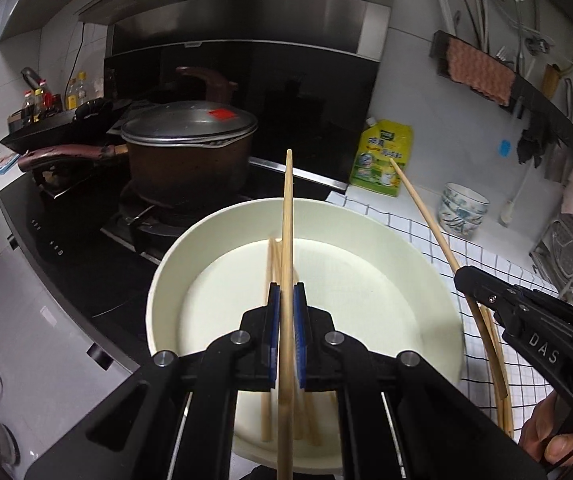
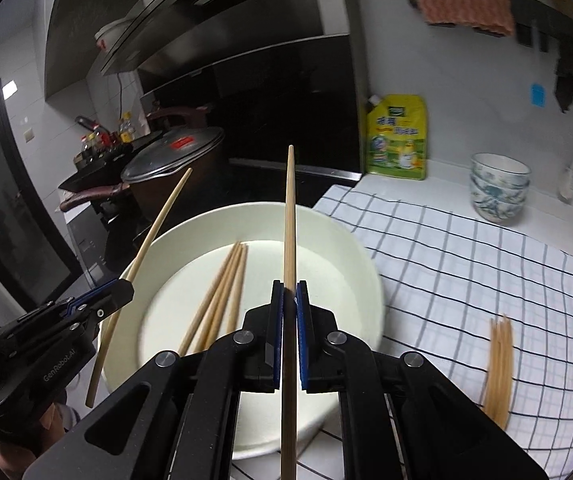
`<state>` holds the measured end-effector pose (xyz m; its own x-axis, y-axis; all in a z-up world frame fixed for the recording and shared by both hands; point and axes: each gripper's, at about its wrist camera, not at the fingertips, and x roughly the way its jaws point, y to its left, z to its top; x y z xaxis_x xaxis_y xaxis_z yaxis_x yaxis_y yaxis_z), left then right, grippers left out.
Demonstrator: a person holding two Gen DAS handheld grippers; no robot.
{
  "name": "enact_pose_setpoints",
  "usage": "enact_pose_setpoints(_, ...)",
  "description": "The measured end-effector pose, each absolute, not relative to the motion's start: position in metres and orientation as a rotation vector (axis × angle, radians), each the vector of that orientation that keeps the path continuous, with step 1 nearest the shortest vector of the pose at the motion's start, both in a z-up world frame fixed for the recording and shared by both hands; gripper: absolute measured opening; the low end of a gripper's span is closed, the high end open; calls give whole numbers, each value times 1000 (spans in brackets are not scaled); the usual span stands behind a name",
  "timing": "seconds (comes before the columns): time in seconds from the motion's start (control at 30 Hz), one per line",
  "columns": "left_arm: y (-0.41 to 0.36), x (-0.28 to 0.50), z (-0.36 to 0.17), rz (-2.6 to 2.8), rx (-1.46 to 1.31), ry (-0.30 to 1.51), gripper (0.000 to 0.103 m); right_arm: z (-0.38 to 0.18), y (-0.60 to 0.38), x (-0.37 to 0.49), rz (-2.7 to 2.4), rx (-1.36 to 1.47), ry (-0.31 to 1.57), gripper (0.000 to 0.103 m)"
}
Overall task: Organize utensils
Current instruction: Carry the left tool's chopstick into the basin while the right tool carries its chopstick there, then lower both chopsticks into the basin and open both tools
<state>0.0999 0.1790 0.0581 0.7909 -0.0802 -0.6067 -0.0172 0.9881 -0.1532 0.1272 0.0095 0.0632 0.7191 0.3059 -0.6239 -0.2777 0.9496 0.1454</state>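
right wrist view: each gripper, left [image 2: 120, 288] and right [image 2: 289, 296], pinched one chopstick [image 2: 289, 220] over the basin [image 2: 350, 240], four chopsticks left inside [image 2: 222, 296], a sorted bundle [image 2: 498, 364] on the cloth [image 2: 466, 264]; task judged roughly half done.

1. Left gripper [image 1: 286, 312]: its chopstick [image 1: 287, 240] runs off the bottom edge, so rear end not seen; part btwn the blue pads hidden.
2. Loose sticks [image 1: 272, 264] in the bowl [image 1: 174, 280] sit behind that gripper's fingers; count can't be told in left view.
3. Right gripper [image 2: 289, 308]: its chopstick [image 2: 289, 220] also cut by bottom edge.
4. Bowl's near rim hidden under both gripper bodies.
5. Bundle [image 2: 498, 368] on the cloth [image 2: 466, 260], to the right of right gripper: blurred, count unclear.
6. Pouch [image 2: 398, 140] print too small to read.
7. Hand [image 1: 546, 436] cut off at frame corner.
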Motion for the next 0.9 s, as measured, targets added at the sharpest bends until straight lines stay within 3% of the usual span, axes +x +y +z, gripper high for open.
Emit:
enact_pose_setpoints(0.77,190,148,12,-31,-134,779,8,2,46,184,349,37,898,8)
enact_pose_setpoints(0.87,193,147,12,-27,-153,785,31,5,42,181,337,44,875,30)
enact_pose_setpoints(0.9,194,146,12,-21,-162,784,47,6,40,178,332,42,863,31)
